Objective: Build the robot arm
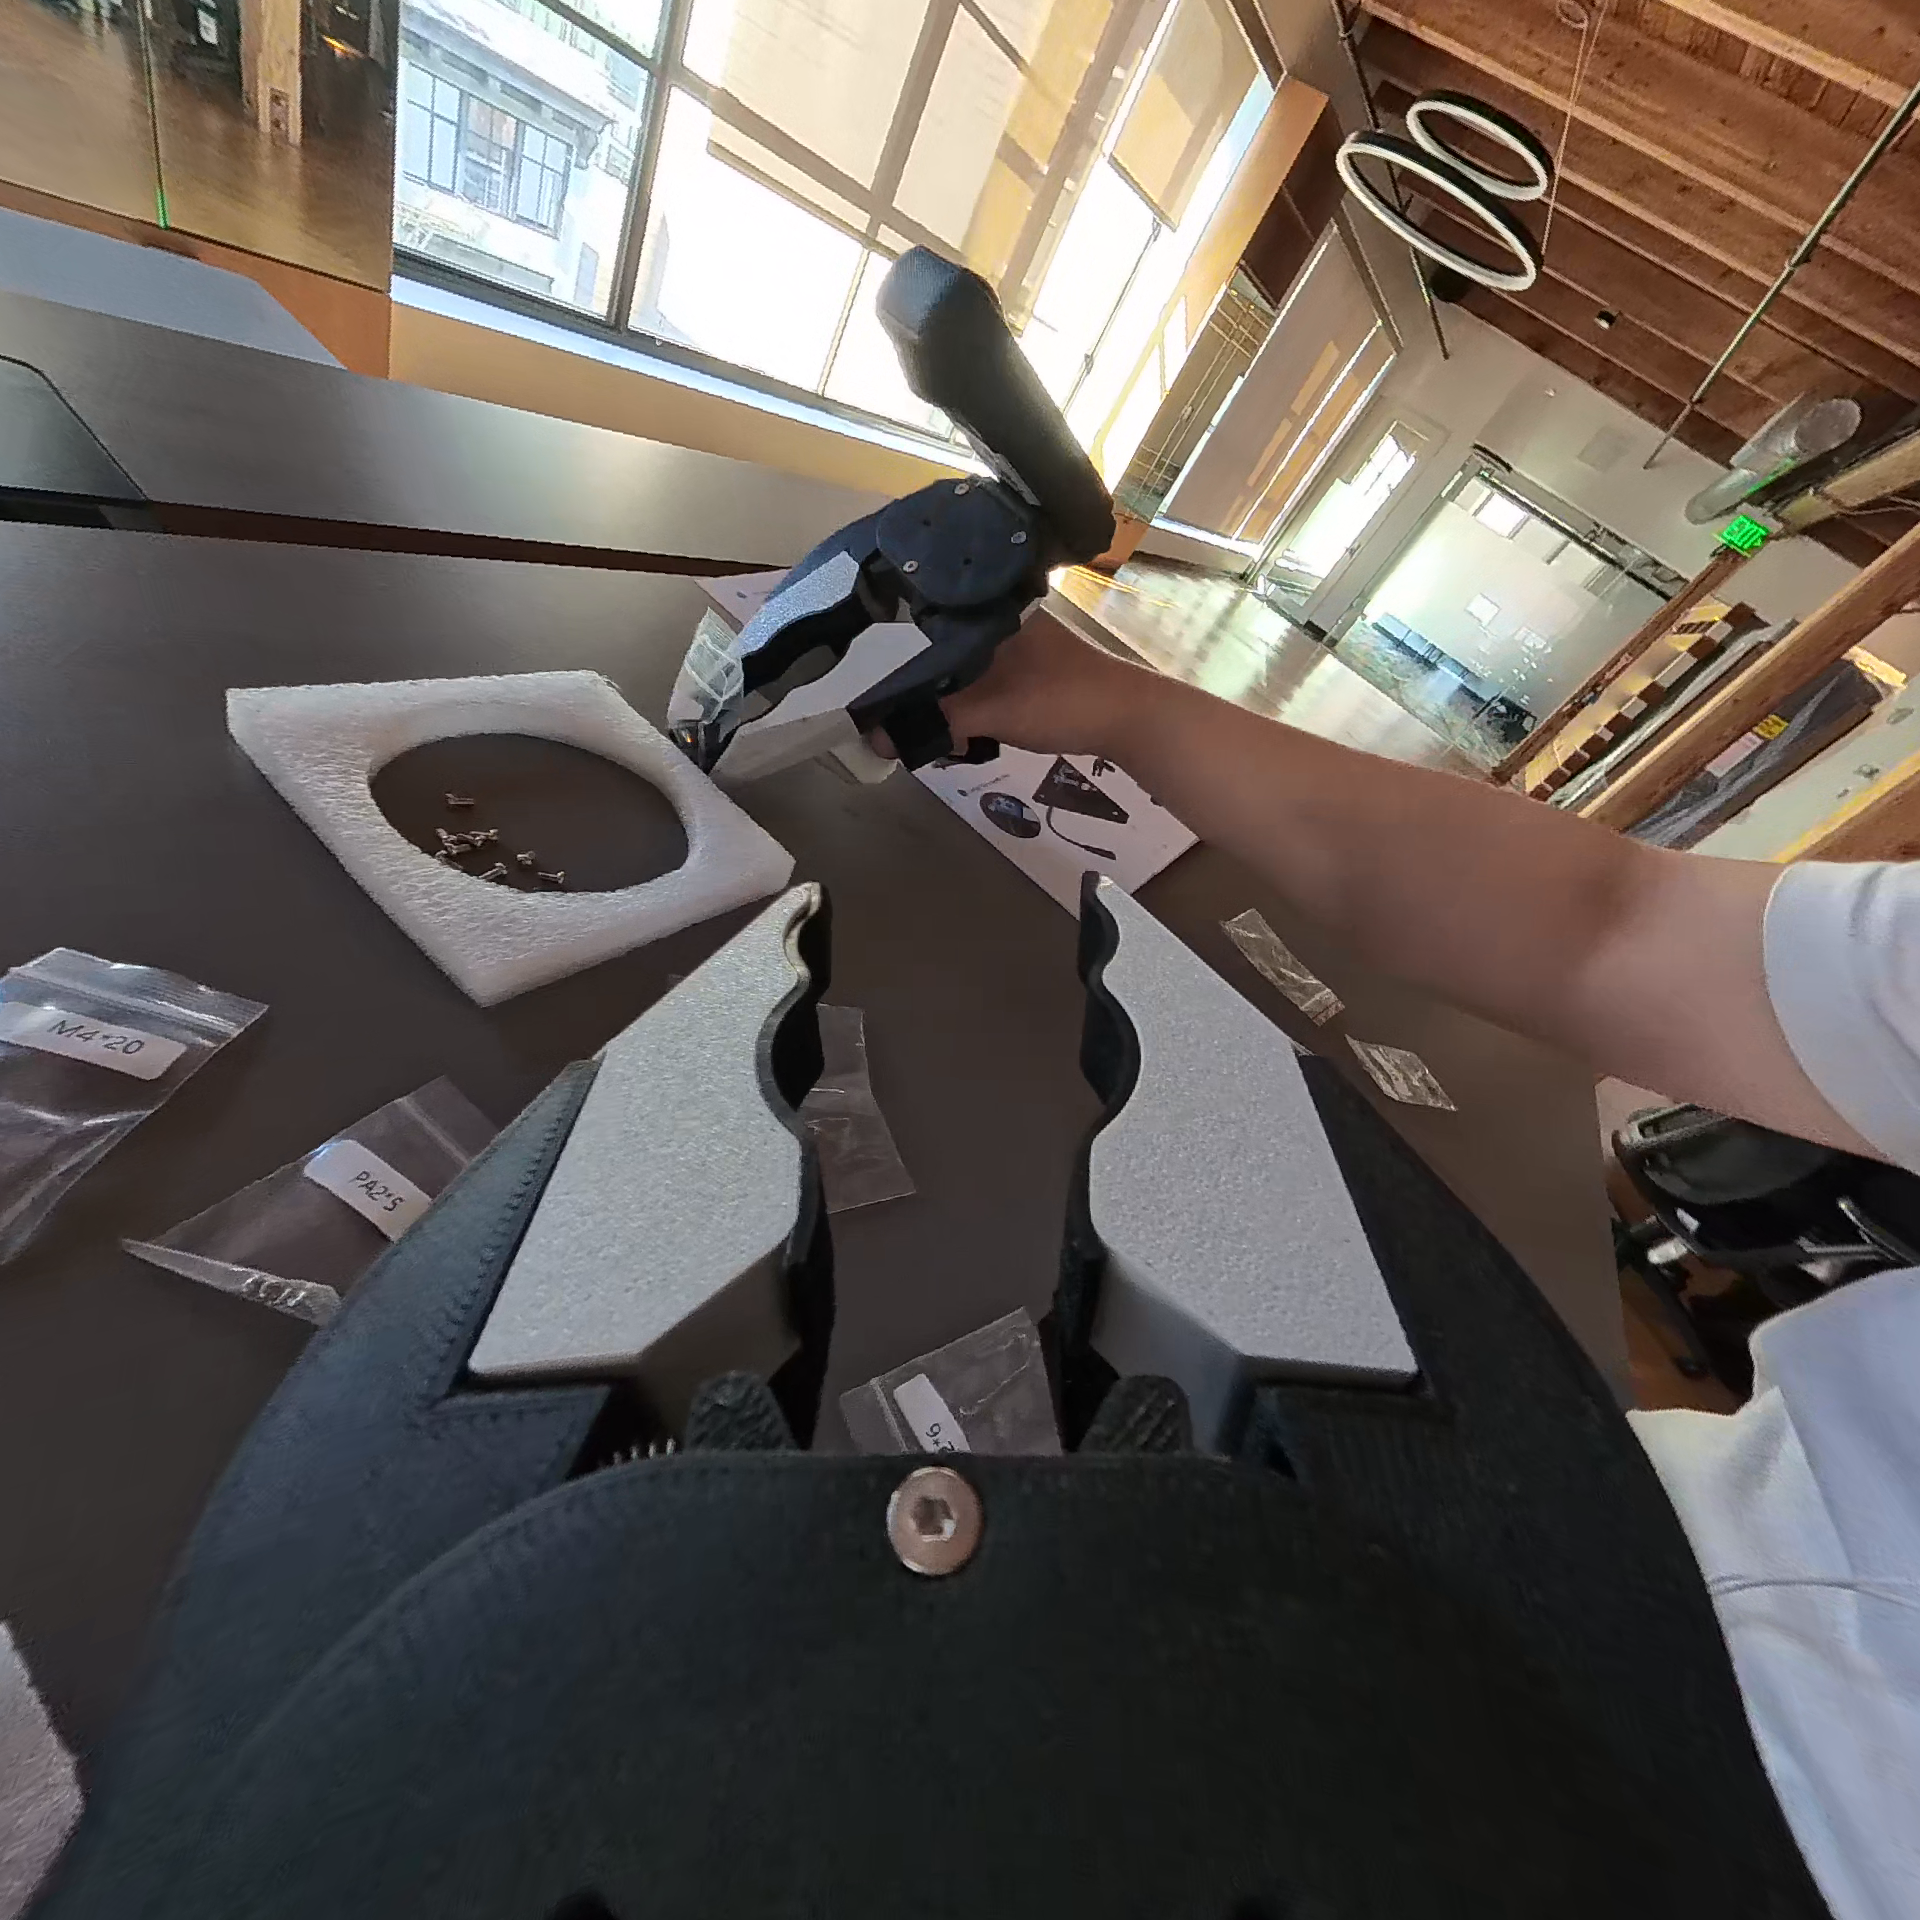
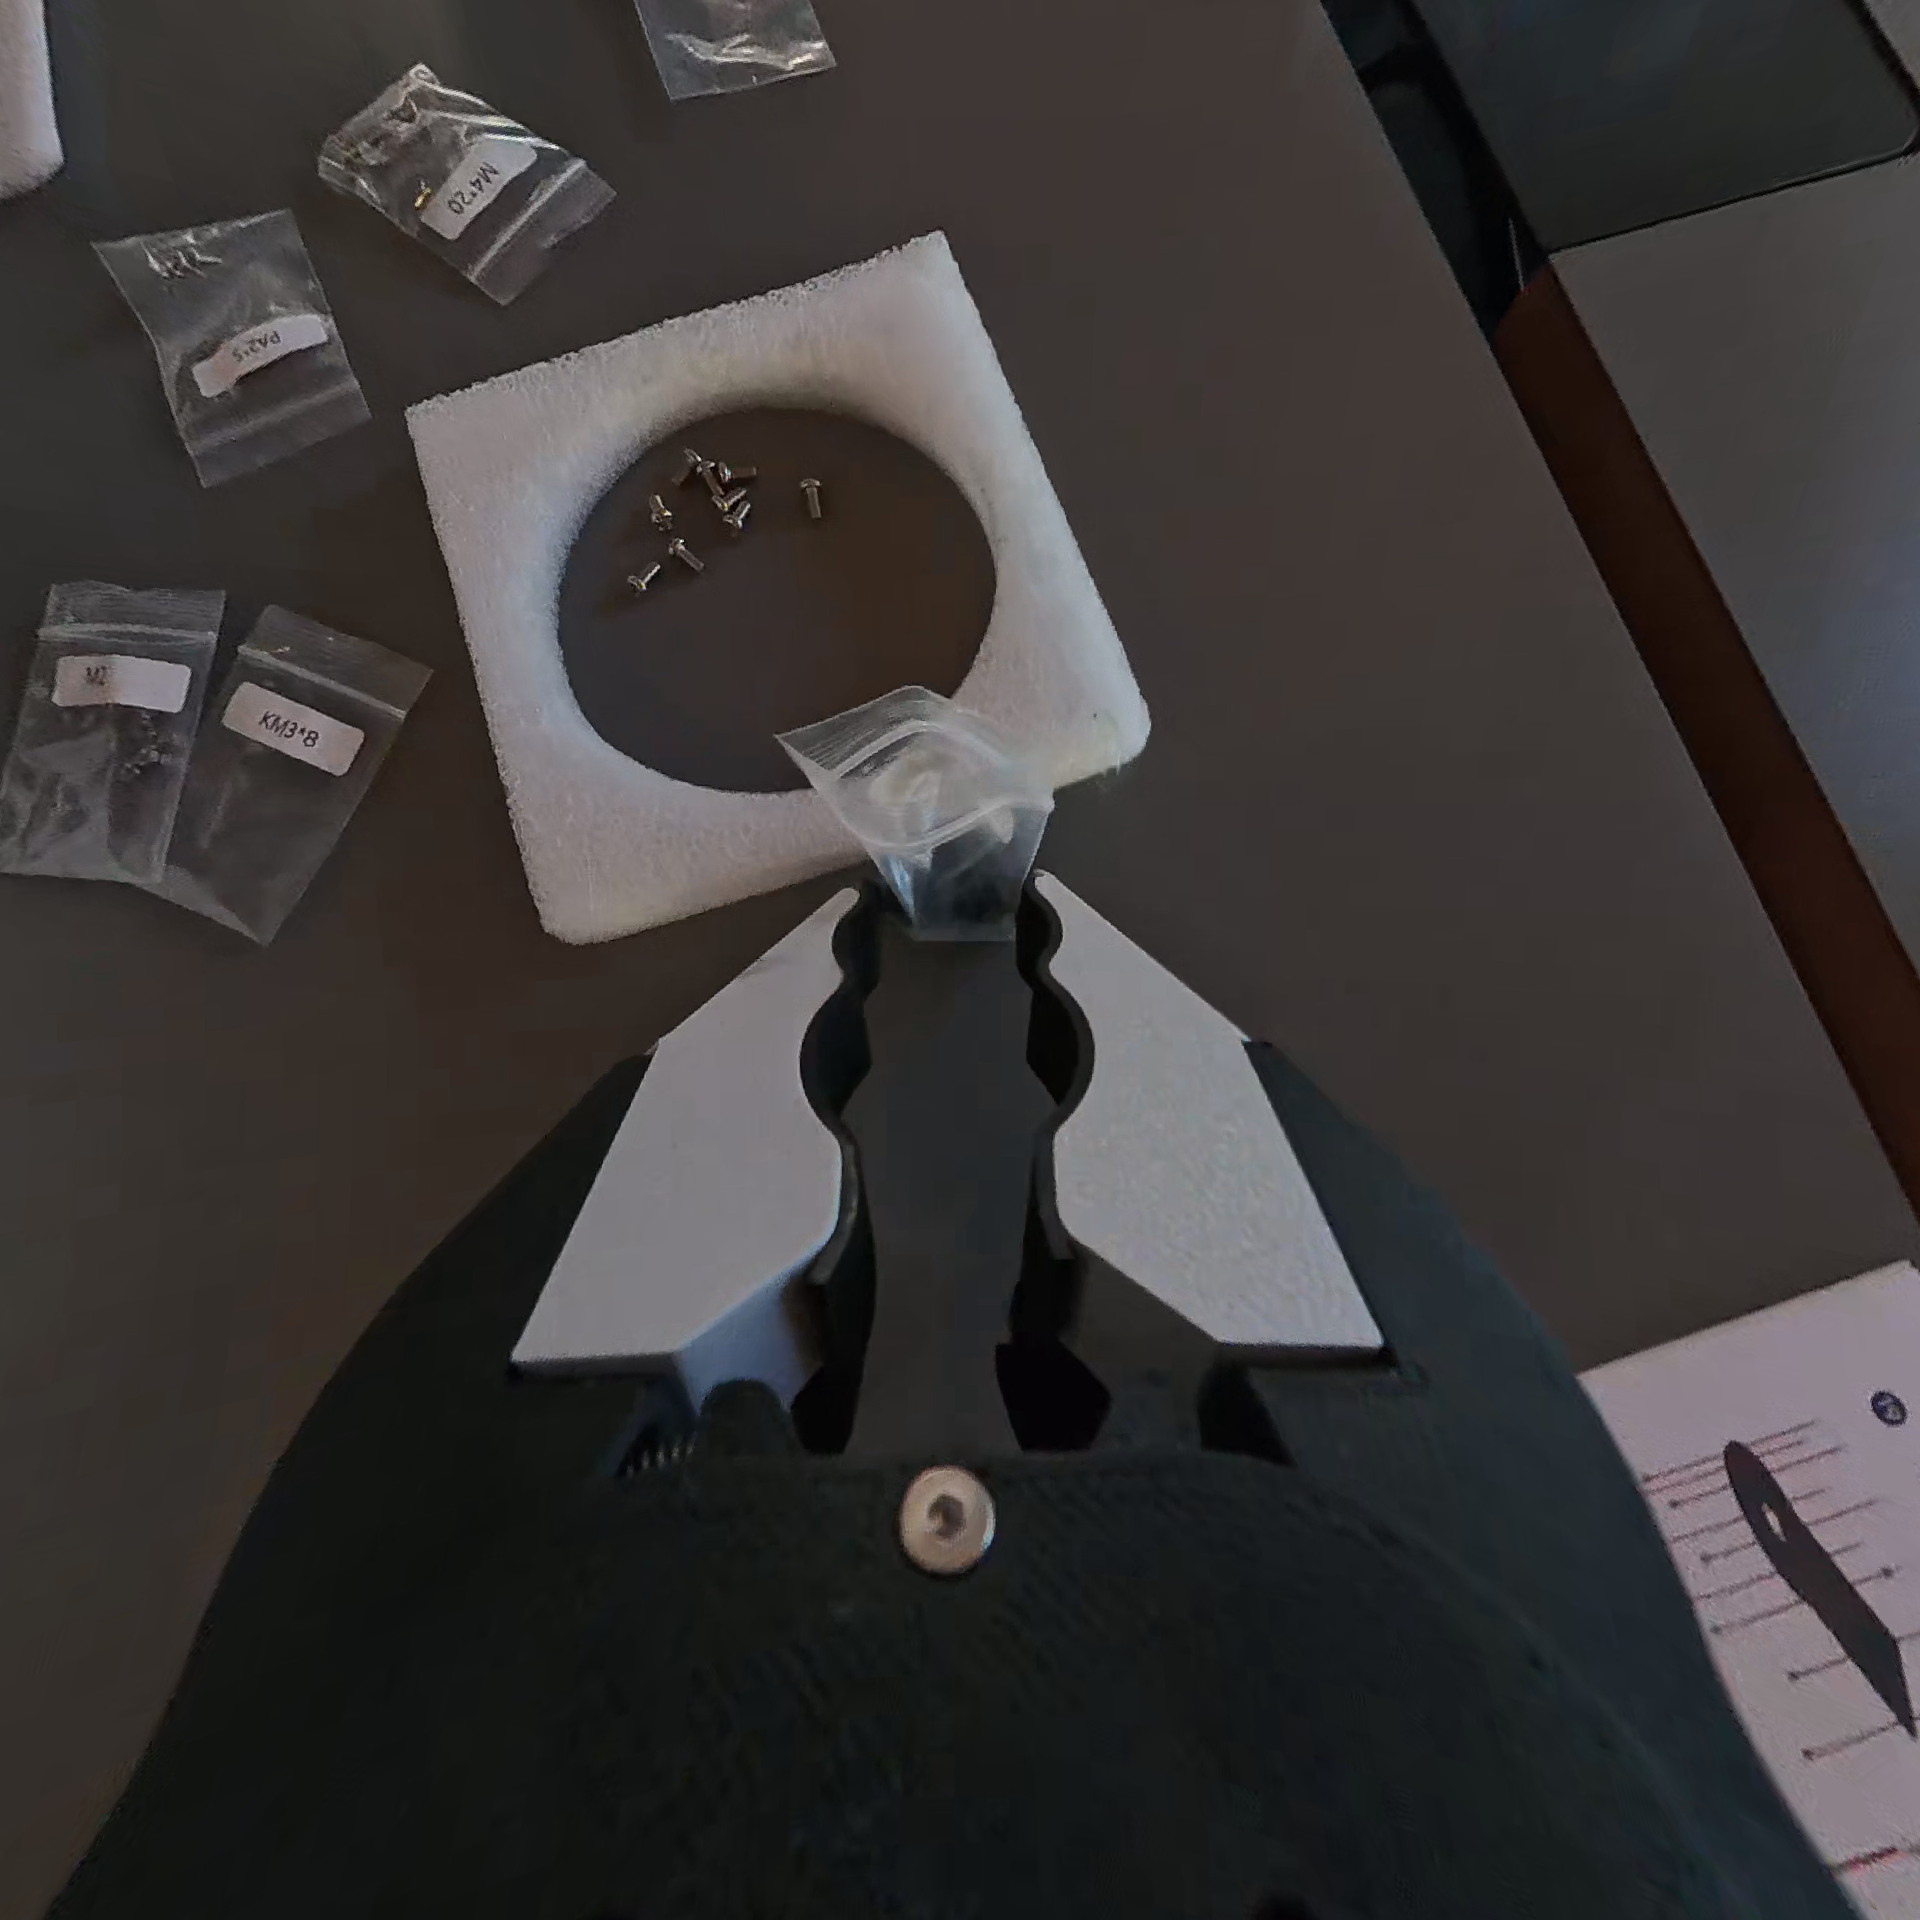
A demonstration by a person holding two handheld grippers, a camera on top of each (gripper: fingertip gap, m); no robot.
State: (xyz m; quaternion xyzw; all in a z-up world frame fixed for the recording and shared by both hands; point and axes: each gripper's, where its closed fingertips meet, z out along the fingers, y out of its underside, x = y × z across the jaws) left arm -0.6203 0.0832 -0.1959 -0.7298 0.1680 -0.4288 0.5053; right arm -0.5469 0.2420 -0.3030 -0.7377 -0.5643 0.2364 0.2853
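Note:
My right gripper (image 2: 951, 902) is shut on the bottom of a small clear zip bag (image 2: 914, 774). It holds the bag with its mouth up over the near edge of a white foam square (image 2: 727, 343). The foam has a round hole, and several small screws (image 2: 707, 509) lie loose inside it on the dark table (image 2: 1247, 623). In the left wrist view, the right gripper (image 1: 707, 727) and the bag (image 1: 712, 655) show at the foam's (image 1: 312, 727) far corner. My left gripper (image 1: 951, 904) is open and empty above the table, near the foam.
Labelled zip bags of hardware lie left of the foam (image 2: 468, 182) (image 2: 234, 343) (image 2: 104, 727) (image 2: 291, 769). More bags lie under my left gripper (image 1: 945, 1392) (image 1: 852, 1122). A printed sheet (image 2: 1766, 1558) lies at the right. Clear plastic scraps (image 1: 1283, 966) lie near the table edge. One gripper's finger ends stand about 20 centimetres off the other's.

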